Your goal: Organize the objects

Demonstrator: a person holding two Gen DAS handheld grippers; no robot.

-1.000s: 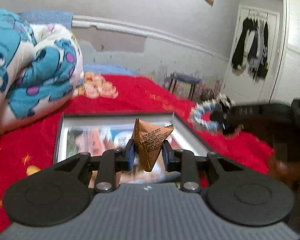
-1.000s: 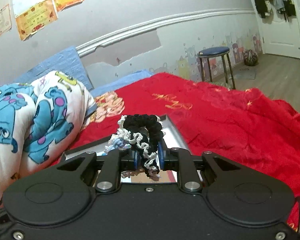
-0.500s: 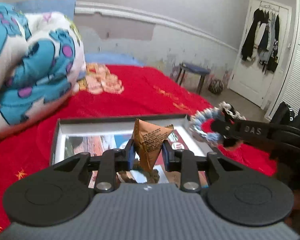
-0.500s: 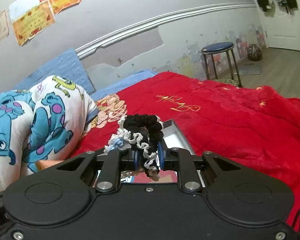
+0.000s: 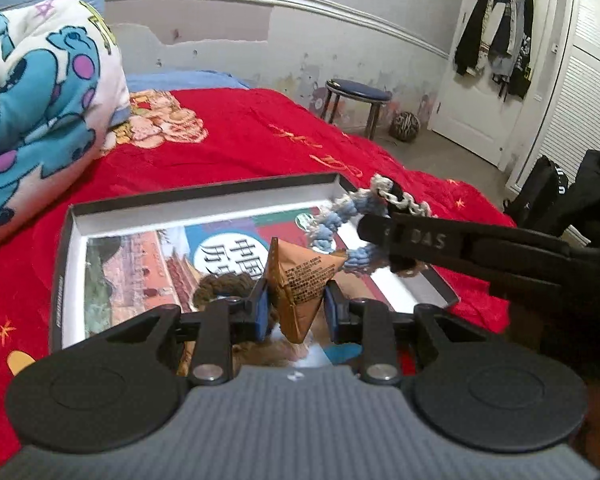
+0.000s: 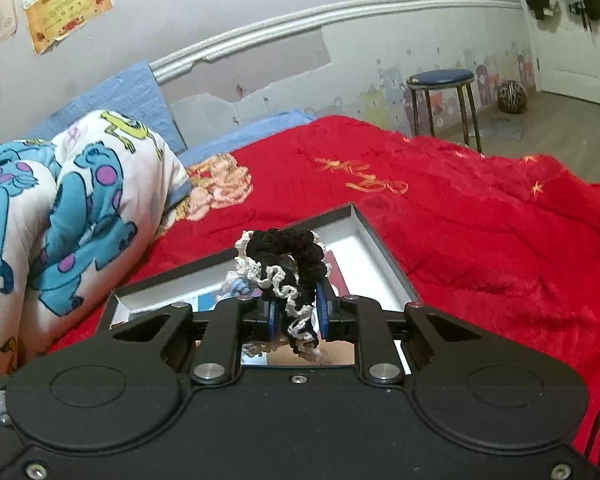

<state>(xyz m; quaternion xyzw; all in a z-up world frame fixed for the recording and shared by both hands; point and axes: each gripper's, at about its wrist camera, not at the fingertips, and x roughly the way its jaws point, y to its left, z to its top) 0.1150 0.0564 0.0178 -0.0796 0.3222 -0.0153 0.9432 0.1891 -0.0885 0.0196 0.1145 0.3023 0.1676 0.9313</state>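
Scrunchies [image 6: 284, 276], pinched in your right gripper [image 6: 296, 316], and the brown sachet [image 5: 300, 284], clamped in your left gripper [image 5: 296, 312], hang over the shallow box [image 5: 204, 192] on the bed. Judged step: delivery. Next, lower each inside the box, then part the jaws.

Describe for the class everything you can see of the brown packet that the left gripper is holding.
The brown packet is a small pyramid-shaped pouch of kraft-coloured, crinkled foil or paper, with fine dark print on one face, too small to read. It looks sealed. The left gripper is shut on it, a blue pad on either side, one corner pointing down. It hangs over the open box on the red bedspread. Whether the crocheted scrunchie beside it touches it is unclear.
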